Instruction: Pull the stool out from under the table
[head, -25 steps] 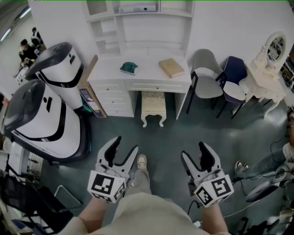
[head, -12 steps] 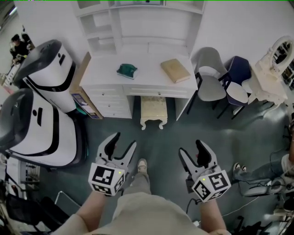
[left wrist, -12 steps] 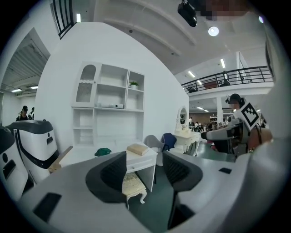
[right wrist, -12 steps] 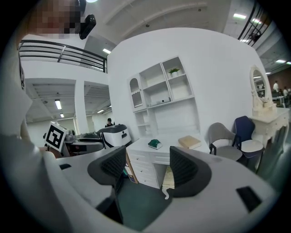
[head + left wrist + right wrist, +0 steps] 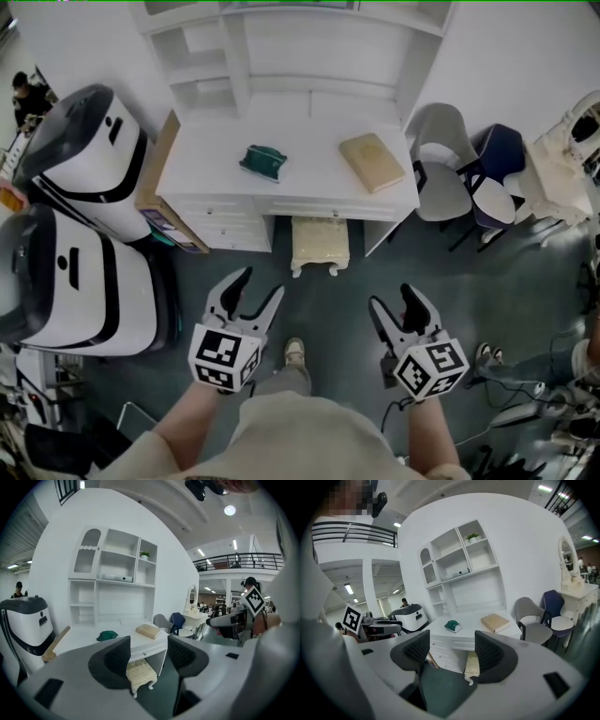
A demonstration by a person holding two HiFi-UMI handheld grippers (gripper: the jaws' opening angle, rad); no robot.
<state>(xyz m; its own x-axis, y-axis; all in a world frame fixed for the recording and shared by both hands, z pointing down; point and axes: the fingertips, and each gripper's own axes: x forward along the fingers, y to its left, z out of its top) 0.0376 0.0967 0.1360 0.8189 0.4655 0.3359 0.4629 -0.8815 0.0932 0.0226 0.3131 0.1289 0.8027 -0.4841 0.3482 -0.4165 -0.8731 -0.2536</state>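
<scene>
The desk (image 5: 281,178) stands ahead of both my tongs, its drawers on the left tongs' side and an open kneehole toward the right. Two white machines (image 5: 84,272) crowd the floor (image 5: 337,309) beyond my left tongs (image 5: 258,284), and a grey chair (image 5: 445,169) sits past my right tongs (image 5: 394,298). That leaves me only a straight lane to the desk, which I judge is why I come at it head-on.

The stool (image 5: 319,246) is tucked into the kneehole, ahead and between the two tongs. Only its front edge and curled legs stick out, and it is well apart from my tips. I hold one pair on each side of its line so that each can take a side of the seat.

Both tongs stand part open with nothing between the pads, pointing slightly down at seat height, ready to close on the cushion's edge.

A book (image 5: 372,161) and a green thing (image 5: 262,159) lie on the desktop, farther ahead. I think a low, level pull should not disturb them.
</scene>
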